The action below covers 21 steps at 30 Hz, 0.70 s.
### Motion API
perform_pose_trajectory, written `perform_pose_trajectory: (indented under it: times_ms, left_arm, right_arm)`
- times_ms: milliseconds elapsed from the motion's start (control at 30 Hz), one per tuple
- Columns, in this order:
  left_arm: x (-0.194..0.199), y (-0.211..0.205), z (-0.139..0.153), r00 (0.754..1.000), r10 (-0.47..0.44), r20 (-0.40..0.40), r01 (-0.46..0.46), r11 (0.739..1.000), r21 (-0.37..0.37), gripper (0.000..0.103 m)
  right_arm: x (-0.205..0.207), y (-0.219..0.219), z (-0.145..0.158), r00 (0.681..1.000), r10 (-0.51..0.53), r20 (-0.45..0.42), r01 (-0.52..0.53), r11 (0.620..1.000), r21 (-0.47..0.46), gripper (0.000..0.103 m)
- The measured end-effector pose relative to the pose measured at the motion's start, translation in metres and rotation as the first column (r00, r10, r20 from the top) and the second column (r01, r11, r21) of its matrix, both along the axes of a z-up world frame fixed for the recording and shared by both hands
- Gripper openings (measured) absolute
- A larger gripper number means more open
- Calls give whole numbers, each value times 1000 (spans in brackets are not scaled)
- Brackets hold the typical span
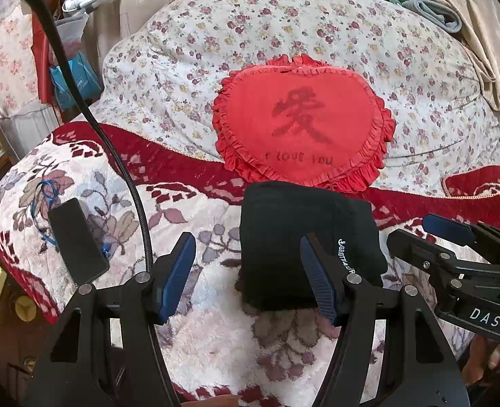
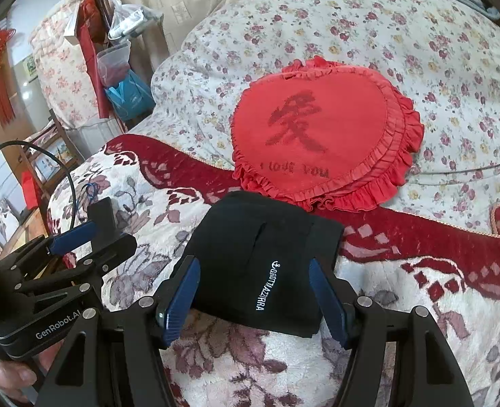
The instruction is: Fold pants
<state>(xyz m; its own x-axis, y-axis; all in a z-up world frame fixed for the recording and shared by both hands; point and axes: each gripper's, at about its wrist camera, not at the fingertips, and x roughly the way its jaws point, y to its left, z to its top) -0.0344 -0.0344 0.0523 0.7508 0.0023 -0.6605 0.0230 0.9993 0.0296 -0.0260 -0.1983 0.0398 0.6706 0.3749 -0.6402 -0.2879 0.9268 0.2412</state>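
Note:
The black pants (image 1: 283,240) lie folded into a compact rectangle on the floral blanket, white brand lettering on top; they also show in the right wrist view (image 2: 260,264). My left gripper (image 1: 248,278) is open and empty, hovering just in front of the pants' near left part. My right gripper (image 2: 255,300) is open and empty, its blue pads on either side of the pants' near edge without gripping. The right gripper also shows at the right of the left wrist view (image 1: 429,234). The left gripper shows at the left of the right wrist view (image 2: 80,234).
A red heart-shaped cushion (image 1: 300,122) lies just behind the pants against a floral quilt (image 1: 188,54). A black phone (image 1: 77,240) and a black cable (image 1: 114,156) lie on the blanket to the left. Bags (image 2: 127,91) hang at the far left.

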Motion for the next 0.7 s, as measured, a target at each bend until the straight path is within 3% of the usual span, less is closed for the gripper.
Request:
perform_pose_trajectory:
  times_ms: [700]
  left_arm:
    - [4, 1, -4, 1000, -3, -15, 3, 1000, 2, 64]
  right_arm:
    - [5, 2, -7, 999, 2, -33, -2, 1000, 2, 65]
